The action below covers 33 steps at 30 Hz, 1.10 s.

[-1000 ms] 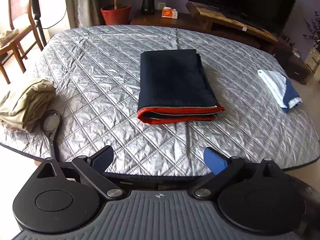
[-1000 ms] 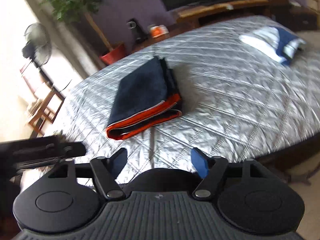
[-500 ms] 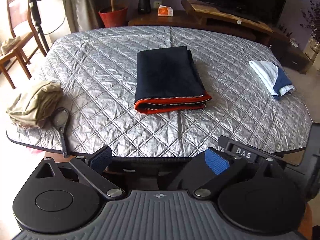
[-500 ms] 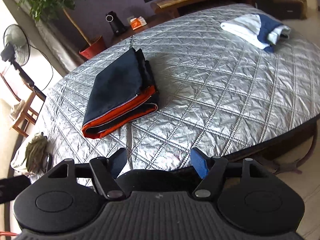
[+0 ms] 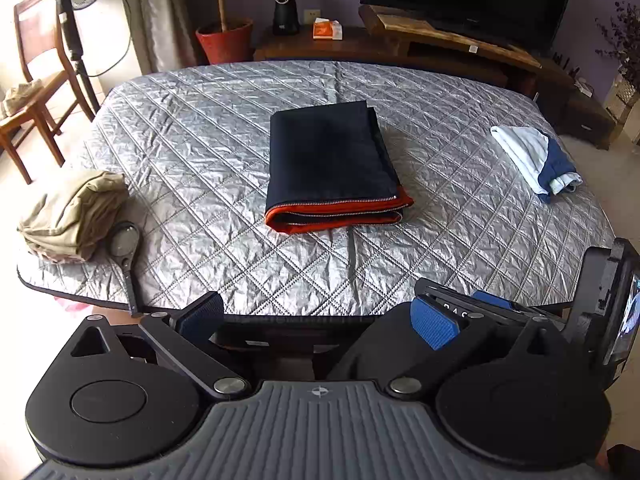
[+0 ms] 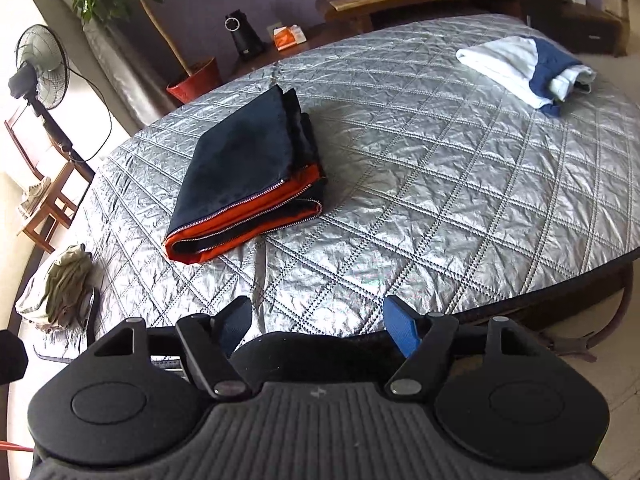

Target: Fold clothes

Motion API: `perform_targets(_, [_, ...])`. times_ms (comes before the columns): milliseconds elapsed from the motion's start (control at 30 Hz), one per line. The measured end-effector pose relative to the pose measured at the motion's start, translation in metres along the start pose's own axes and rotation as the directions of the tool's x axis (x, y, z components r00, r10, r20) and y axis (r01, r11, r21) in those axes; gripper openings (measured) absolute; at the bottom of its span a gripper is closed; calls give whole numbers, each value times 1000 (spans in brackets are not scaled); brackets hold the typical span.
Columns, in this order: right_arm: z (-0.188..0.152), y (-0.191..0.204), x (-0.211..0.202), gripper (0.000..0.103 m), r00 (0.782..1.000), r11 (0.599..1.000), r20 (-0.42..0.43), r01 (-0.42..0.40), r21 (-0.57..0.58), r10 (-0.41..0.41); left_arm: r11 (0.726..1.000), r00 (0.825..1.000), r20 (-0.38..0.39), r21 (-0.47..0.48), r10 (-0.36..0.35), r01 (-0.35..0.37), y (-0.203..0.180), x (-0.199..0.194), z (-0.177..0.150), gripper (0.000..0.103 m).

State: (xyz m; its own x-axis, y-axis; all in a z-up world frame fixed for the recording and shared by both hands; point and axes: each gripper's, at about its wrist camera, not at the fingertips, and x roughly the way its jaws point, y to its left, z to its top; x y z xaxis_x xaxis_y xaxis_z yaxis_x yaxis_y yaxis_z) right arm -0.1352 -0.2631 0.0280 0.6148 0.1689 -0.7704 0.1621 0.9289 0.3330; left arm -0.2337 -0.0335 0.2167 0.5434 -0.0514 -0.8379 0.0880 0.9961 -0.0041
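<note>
Left to right across the quilted silver tabletop [image 5: 200, 128]: at about 9 o'clock in the left wrist view, near the edge, sits a khaki garment [image 5: 72, 210] bunched in a loose heap. I judge it not yet folded. Touching its near side lies a black magnifying glass [image 5: 125, 240], handle pointing toward the table edge.

At the centre, around 12 o'clock from both grippers, the navy garment with orange lining [image 5: 332, 164] lies as a neat rectangle, its zipper edge facing the camera in stacked layers. This piece looks finished. From the right wrist view it lies at about 11 o'clock [image 6: 244, 176].

At roughly 2 o'clock, near the far right edge, a white-and-blue garment [image 5: 536, 156] lies as a small bundle with loose ends showing, well apart from the navy one. It seems roughly folded at best. So one of three pieces reads as clearly done, and the khaki heap appears to be the main work left.

The left gripper [image 5: 316, 314] is held off the near edge with its jaws spread and nothing between them. The right gripper [image 6: 316, 322] likewise stands apart, empty, short of the tabletop.

Writing: on the body of the right gripper, seen at 4 o'clock in the left wrist view, part of a white label is visible, reading "D A S" [image 5: 456, 312] as far as I can make out. An orange-and-white box [image 5: 328, 29] on the far cabinet carries print too small to read.
</note>
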Motion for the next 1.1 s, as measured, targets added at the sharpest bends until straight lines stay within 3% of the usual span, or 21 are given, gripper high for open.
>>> perform_targets(600, [-2,9,-3,71,1000,999,-3,-7,-49,7,1000,1000,-5,2,-12,12,2,7,-4,101])
perform_targets(967, [-1,4,-5,71,999,999,7,-45,-21,45,999,1000,12,-51,7,-6,32,50,24,101])
perform_targets(1100, [0,2,0,73,997,997,-30,-75,-4,75,998,1000,15,-66,0,1,38,73,38,101])
